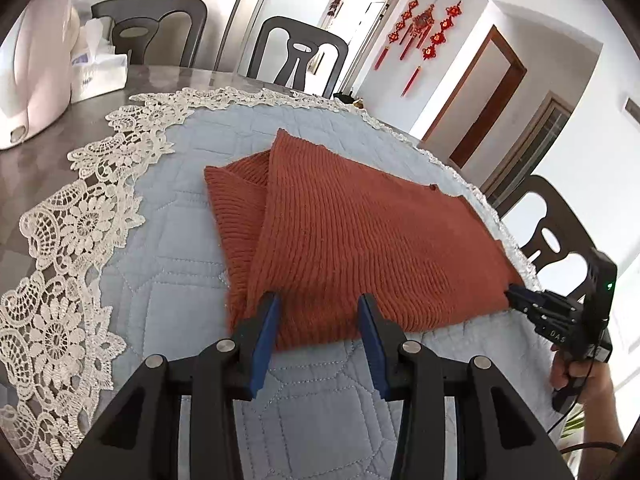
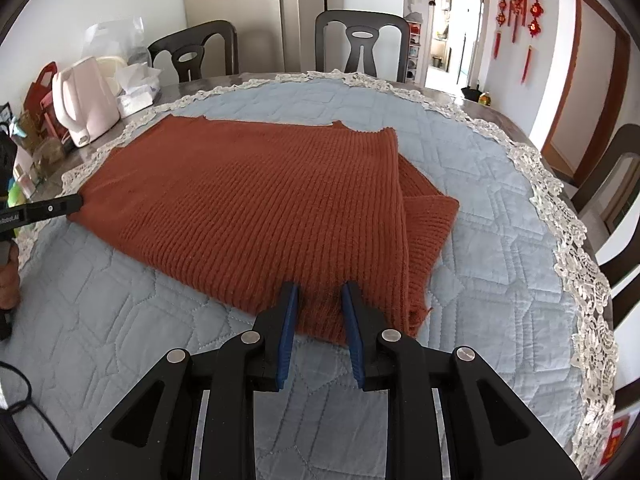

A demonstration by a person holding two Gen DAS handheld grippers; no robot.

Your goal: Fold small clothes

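A rust-orange ribbed sweater [image 1: 360, 232] lies folded flat on the blue quilted mat [image 1: 168, 240], with an under layer sticking out along one side. In the left wrist view my left gripper [image 1: 319, 308] stands open at the sweater's near edge; the knit lies flat between its blue pads [image 1: 268, 320]. My right gripper [image 2: 320, 296] has its pads close together on the near edge of the sweater [image 2: 248, 200], and the fabric between them looks dark and bunched. From the left camera the right gripper [image 1: 514, 296] sits at the sweater's right corner. From the right camera the left gripper [image 2: 78, 202] touches the sweater's left corner.
The mat has a white lace border [image 1: 80, 224] and covers a dark round table [image 1: 44, 152]. A pink kettle [image 2: 84, 108], a tissue box [image 2: 136, 98] and small items crowd the table's left side. Dark chairs [image 2: 362, 40] ring the table. A hand [image 1: 580, 376] holds the right gripper.
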